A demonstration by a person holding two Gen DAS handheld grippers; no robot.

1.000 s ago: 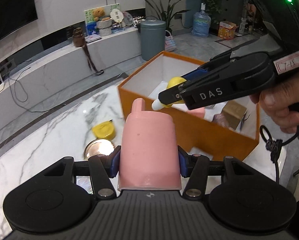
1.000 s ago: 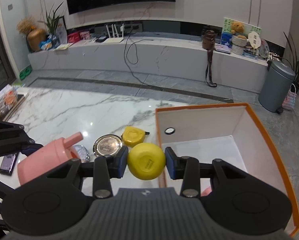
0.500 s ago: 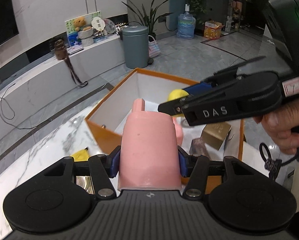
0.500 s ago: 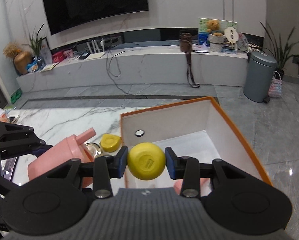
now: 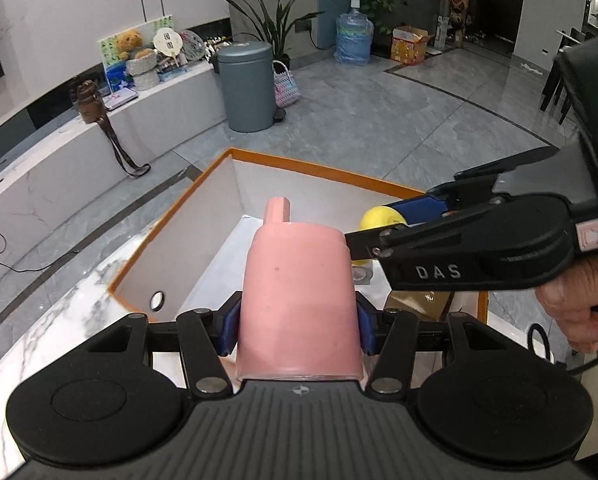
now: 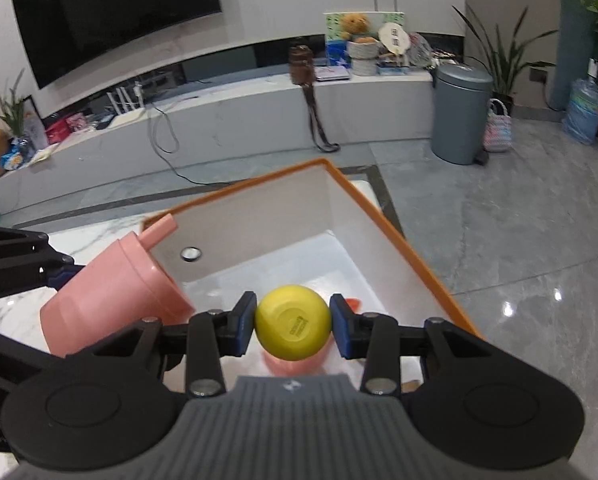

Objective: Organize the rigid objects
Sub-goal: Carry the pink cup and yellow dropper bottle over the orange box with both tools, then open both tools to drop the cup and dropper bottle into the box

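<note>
My left gripper [image 5: 297,320] is shut on a pink cup-shaped container [image 5: 297,300] with a short spout, held over the near left part of the orange box [image 5: 311,166]. In the right wrist view that pink container [image 6: 115,292] hangs at the left, above the box's near wall. My right gripper [image 6: 293,328] is shut on a small round yellow object [image 6: 293,326] above the white inside of the orange box [image 6: 399,240]. The left wrist view shows the same yellow object [image 5: 381,218] at the tip of the right gripper's fingers [image 5: 419,206], with a hand [image 5: 579,300] on the handle.
A gold box [image 5: 419,304] and a pink item [image 6: 295,364] lie in the orange box, partly hidden. The box stands on a white marble table [image 5: 59,320]. Beyond it lie grey floor, a grey bin [image 6: 461,116] and a long low bench [image 6: 219,120].
Both grippers have carried their objects sideways from over the table to above the orange box. The yellow lid and metal tin on the table have dropped out of view.
</note>
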